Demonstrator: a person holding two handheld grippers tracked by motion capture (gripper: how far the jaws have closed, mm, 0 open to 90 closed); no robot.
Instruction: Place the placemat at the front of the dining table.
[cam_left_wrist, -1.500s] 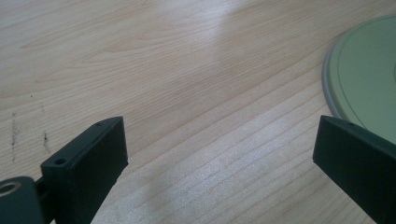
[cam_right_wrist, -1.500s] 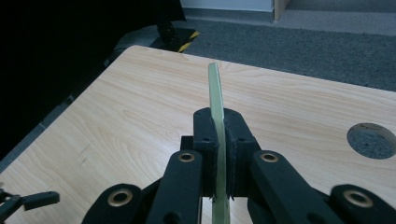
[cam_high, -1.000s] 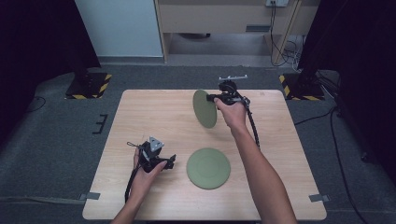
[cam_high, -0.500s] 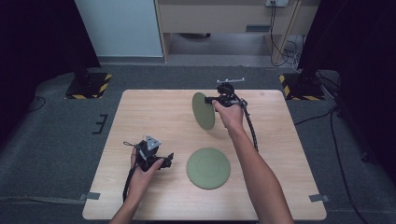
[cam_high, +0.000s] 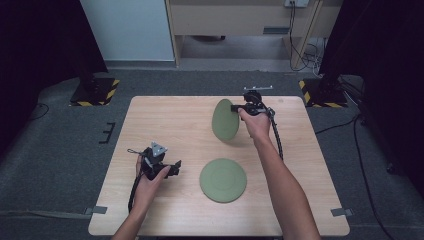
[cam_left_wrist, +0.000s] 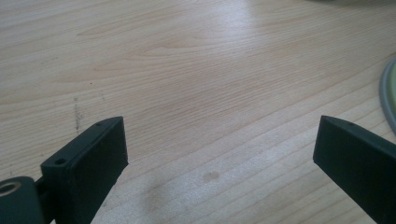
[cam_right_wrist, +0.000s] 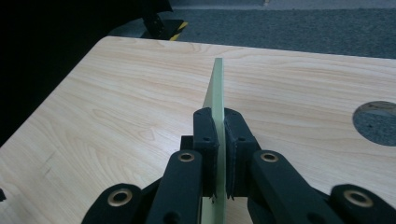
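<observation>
A round green plate (cam_high: 225, 119) stands on edge above the far middle of the wooden table (cam_high: 165, 125). My right gripper (cam_high: 235, 107) is shut on its upper rim. In the right gripper view the plate (cam_right_wrist: 215, 93) appears edge-on, pinched between the two pads of that gripper (cam_right_wrist: 219, 135). A second green plate (cam_high: 223, 180) lies flat near the table's front centre. To its left, low over the wood, my left gripper (cam_high: 172, 170) stands open with nothing in it. In the left gripper view the jaws (cam_left_wrist: 219, 149) are wide apart and the flat plate's rim (cam_left_wrist: 388, 93) curves in at the right.
A small round hole (cam_right_wrist: 376, 122) goes through the tabletop near the far right corner. Bare wood lies across the table's left half. Yellow-and-black striped stand bases (cam_high: 95, 92) sit on the grey floor behind the table, and a wooden cabinet (cam_high: 240, 15) stands at the back.
The right gripper has shifted only slightly with the plate still held upright. The left hand has barely moved.
</observation>
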